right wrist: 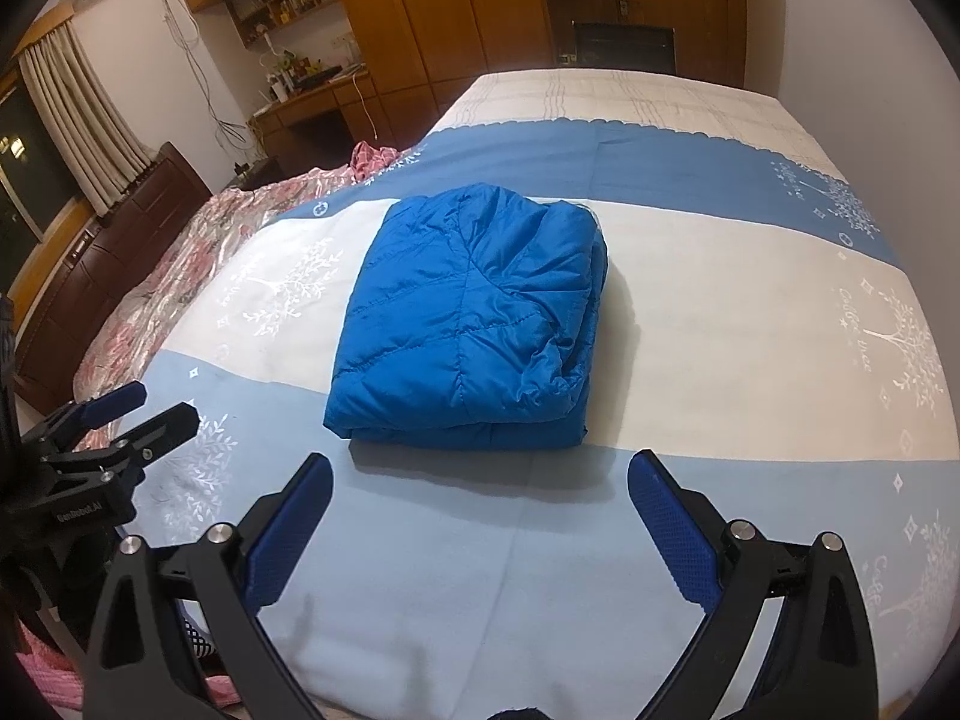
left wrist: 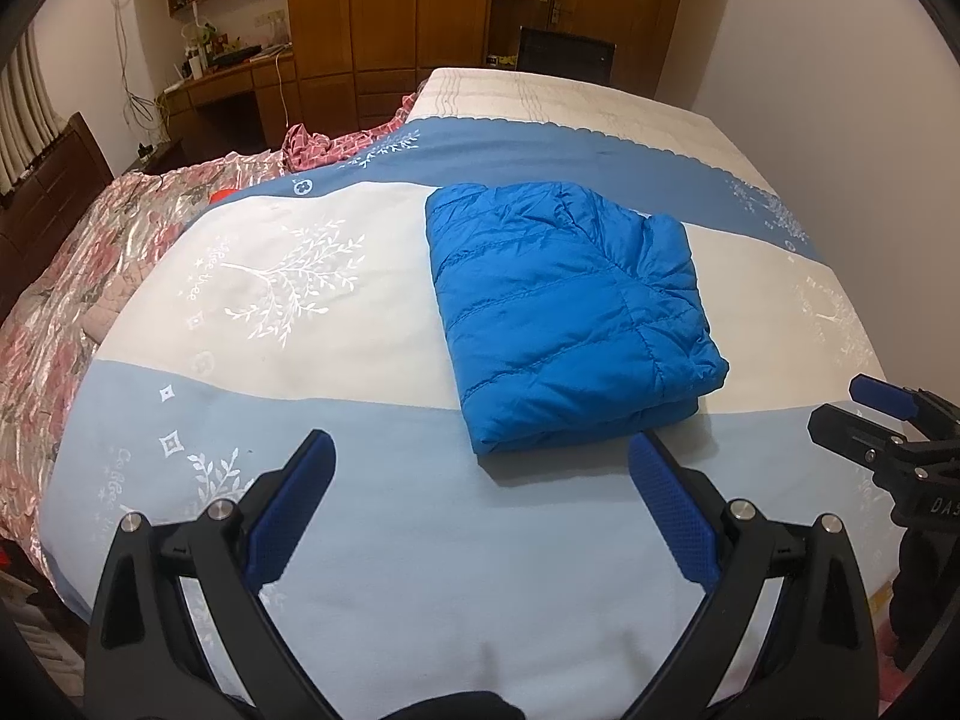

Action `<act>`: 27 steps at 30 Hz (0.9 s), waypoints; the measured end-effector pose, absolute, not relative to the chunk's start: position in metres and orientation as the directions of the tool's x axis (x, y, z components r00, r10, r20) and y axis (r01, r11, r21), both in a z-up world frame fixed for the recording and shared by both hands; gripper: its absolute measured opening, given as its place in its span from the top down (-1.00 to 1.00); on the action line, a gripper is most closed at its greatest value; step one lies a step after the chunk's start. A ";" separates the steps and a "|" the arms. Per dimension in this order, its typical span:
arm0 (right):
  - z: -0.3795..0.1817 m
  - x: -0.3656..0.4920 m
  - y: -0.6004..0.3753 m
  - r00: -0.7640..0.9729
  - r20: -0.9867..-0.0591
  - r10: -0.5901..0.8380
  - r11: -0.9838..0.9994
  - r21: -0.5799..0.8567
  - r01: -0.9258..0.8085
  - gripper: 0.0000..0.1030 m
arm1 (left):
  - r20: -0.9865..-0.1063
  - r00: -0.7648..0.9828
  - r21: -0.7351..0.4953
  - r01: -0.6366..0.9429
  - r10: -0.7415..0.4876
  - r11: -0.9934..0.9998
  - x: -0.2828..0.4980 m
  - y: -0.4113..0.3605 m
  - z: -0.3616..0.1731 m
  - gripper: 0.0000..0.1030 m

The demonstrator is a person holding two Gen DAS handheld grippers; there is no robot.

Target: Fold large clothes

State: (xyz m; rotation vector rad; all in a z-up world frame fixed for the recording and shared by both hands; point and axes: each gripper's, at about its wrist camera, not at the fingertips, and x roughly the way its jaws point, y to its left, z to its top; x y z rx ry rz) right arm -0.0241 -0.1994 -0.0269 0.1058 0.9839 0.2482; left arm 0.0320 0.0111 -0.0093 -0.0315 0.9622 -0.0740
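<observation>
Folded jacket (left wrist: 564,312) on bed (left wrist: 336,324).
Left gripper (left wrist: 480,468) & right gripper (right wrist: 480,489) both wide, empty, near side of jacket.

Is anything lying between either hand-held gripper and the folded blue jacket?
Nothing visible. Only bare bedspread lies between the open right hand-held gripper and the blue puffer jacket, likewise before the open left hand-held gripper.

Bed (left wrist: 360,480) covered by blue-and-white striped sheet (right wrist: 720,300). Folded blue jacket (right wrist: 468,318) lies mid-sheet. Pink floral quilt (left wrist: 90,276) bunched along left edge.
</observation>
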 end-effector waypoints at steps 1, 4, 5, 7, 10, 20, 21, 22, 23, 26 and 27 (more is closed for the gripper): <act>-0.027 -0.024 -0.199 0.528 -0.810 0.255 0.967 0.200 -0.160 -0.92 | -0.818 0.570 -0.059 0.049 -0.076 0.997 0.032 0.011 -0.009 -0.89; -0.027 -0.024 -0.199 0.528 -0.810 0.255 0.967 0.200 -0.160 -0.92 | -0.819 0.569 -0.060 0.051 -0.079 0.997 0.032 0.012 -0.010 -0.89; -0.027 -0.024 -0.199 0.528 -0.810 0.255 0.967 0.200 -0.159 -0.92 | -0.818 0.569 -0.060 0.053 -0.079 0.997 0.033 0.013 -0.010 -0.89; -0.027 -0.024 -0.199 0.527 -0.811 0.255 0.967 0.201 -0.158 -0.92 | -0.818 0.569 -0.057 0.053 -0.077 0.997 0.033 0.012 -0.010 -0.89; -0.026 -0.024 -0.199 0.527 -0.811 0.256 0.966 0.201 -0.160 -0.92 | -0.819 0.568 -0.058 0.055 -0.079 0.997 0.033 0.012 -0.011 -0.89; -0.027 -0.022 -0.199 0.526 -0.810 0.257 0.966 0.201 -0.162 -0.92 | -0.820 0.567 -0.056 0.057 -0.079 0.997 0.033 0.012 -0.012 -0.89; -0.027 -0.022 -0.199 0.527 -0.810 0.257 0.966 0.202 -0.162 -0.92 | -0.820 0.567 -0.056 0.057 -0.079 0.997 0.033 0.012 -0.012 -0.89; -0.027 -0.022 -0.199 0.526 -0.810 0.258 0.966 0.203 -0.161 -0.92 | -0.820 0.567 -0.057 0.057 -0.079 0.997 0.033 0.012 -0.012 -0.89; -0.027 -0.021 -0.198 0.525 -0.811 0.257 0.966 0.202 -0.161 -0.92 | -0.820 0.568 -0.055 0.057 -0.078 0.997 0.033 0.012 -0.012 -0.89; -0.027 -0.021 -0.199 0.525 -0.811 0.257 0.966 0.201 -0.161 -0.92 | -0.820 0.567 -0.058 0.055 -0.079 0.997 0.033 0.012 -0.012 -0.89; -0.027 -0.021 -0.199 0.526 -0.811 0.257 0.966 0.201 -0.161 -0.92 | -0.820 0.567 -0.057 0.055 -0.078 0.997 0.033 0.012 -0.012 -0.89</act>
